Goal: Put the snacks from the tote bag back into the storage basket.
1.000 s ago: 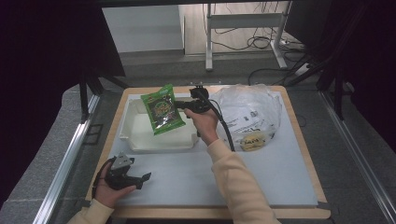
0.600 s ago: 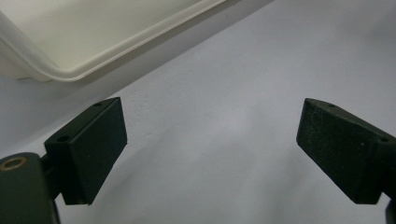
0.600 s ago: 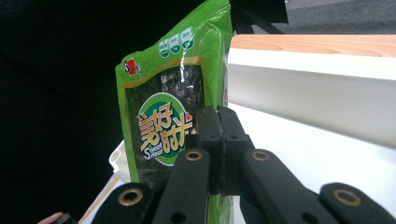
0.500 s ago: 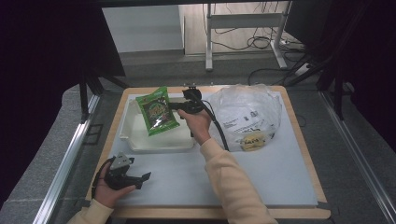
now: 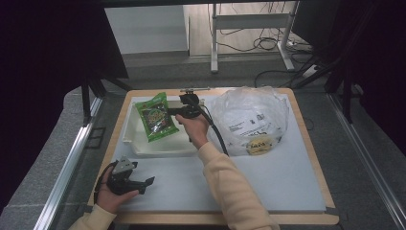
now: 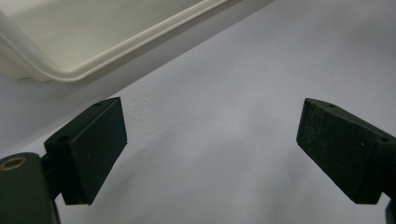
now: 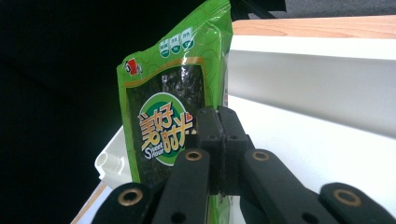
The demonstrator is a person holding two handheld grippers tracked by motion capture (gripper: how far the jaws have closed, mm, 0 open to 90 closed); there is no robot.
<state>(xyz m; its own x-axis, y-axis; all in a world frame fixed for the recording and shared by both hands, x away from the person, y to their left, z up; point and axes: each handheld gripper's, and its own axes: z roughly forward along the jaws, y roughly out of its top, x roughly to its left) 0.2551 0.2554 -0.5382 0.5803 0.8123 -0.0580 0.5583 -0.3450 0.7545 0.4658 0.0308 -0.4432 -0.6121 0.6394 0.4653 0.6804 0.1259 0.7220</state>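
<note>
Green foil: snack packet (image 7: 173, 116), glossy, dark window, round logo.
Right gripper (image 7: 218, 135): jaws clenched on the packet's edge, above the white tray (image 5: 165, 146).
Left gripper (image 6: 210, 149): jaws released, spread over the table (image 6: 224, 116).

clear plastic bag (image 5: 251, 122): crumpled, right of the white tray, yellow item inside | table (image 5: 287, 187): pale mat, wooden rim

The right tool (image 5: 168, 111), held by a hand on an outstretched, sleeved forearm, points leftward with its jaws pressed together, while the left tool (image 5: 143, 182) rests low in the near left hand, jaws spread wide apart.
</note>
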